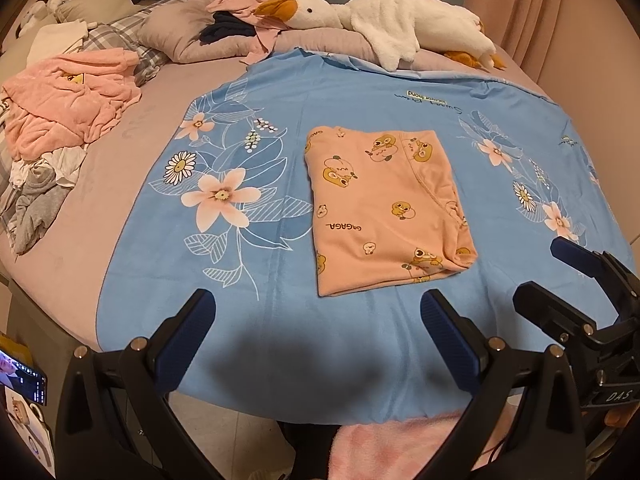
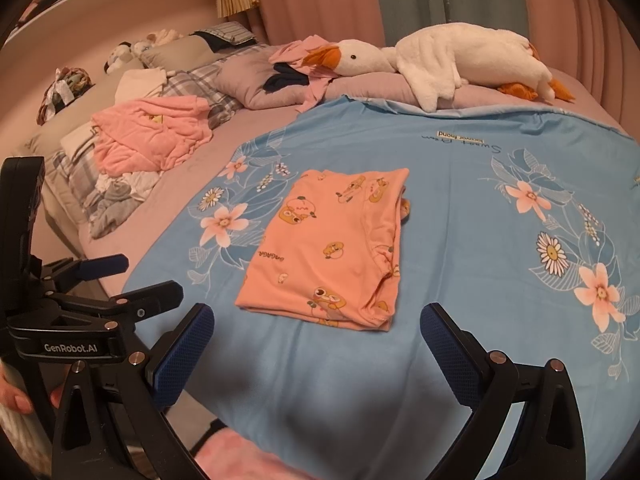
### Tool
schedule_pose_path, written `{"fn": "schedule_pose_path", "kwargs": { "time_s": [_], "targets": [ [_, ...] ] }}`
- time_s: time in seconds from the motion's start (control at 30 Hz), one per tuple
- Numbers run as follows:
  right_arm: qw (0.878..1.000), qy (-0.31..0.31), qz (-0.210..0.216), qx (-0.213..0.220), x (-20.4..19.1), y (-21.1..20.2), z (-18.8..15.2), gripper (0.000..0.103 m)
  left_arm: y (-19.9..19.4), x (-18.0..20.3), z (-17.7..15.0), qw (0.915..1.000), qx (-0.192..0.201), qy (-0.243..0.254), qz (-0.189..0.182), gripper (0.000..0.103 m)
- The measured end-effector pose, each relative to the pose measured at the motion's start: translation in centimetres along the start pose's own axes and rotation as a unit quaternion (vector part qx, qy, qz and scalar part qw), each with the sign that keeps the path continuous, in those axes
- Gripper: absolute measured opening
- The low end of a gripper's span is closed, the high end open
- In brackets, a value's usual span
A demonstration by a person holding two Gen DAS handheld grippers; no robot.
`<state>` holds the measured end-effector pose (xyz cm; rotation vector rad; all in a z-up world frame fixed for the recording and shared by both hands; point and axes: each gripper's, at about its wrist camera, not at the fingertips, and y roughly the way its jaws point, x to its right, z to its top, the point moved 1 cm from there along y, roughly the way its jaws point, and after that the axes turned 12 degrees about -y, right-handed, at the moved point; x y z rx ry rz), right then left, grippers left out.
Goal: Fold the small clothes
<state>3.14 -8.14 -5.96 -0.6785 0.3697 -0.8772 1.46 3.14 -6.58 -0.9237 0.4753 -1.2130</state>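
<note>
A small peach garment point(image 1: 384, 208) printed with cartoon ducks lies folded into a rectangle on the blue floral cloth point(image 1: 260, 92); the right wrist view shows the garment point(image 2: 328, 248) too, on that same cloth point(image 2: 460, 184). My left gripper point(image 1: 318, 312) hovers open over the near edge of the cloth, short of the garment, holding nothing. My right gripper point(image 2: 316, 328) is open as well, just short of the garment's near hem. In the left wrist view the right gripper point(image 1: 560, 276) appears at the right edge, and in the right wrist view the left gripper point(image 2: 136, 276) appears at the left.
A heap of unfolded pink, white and grey clothes point(image 1: 60, 120) lies at the left of the bed. A white plush goose point(image 1: 384, 20) rests on pillows at the back, beside more clothes point(image 1: 236, 16). A phone point(image 1: 24, 376) stands low on the left.
</note>
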Motion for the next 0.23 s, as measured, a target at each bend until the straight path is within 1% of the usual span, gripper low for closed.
{"fn": "schedule_pose_path", "kwargs": {
  "time_s": [0.23],
  "targets": [
    [1.0,0.0,0.0,0.0,0.03,0.0,0.03,0.102,0.01,0.02,0.12,1.0,-0.001,-0.001,-0.002,0.102]
  ]
}}
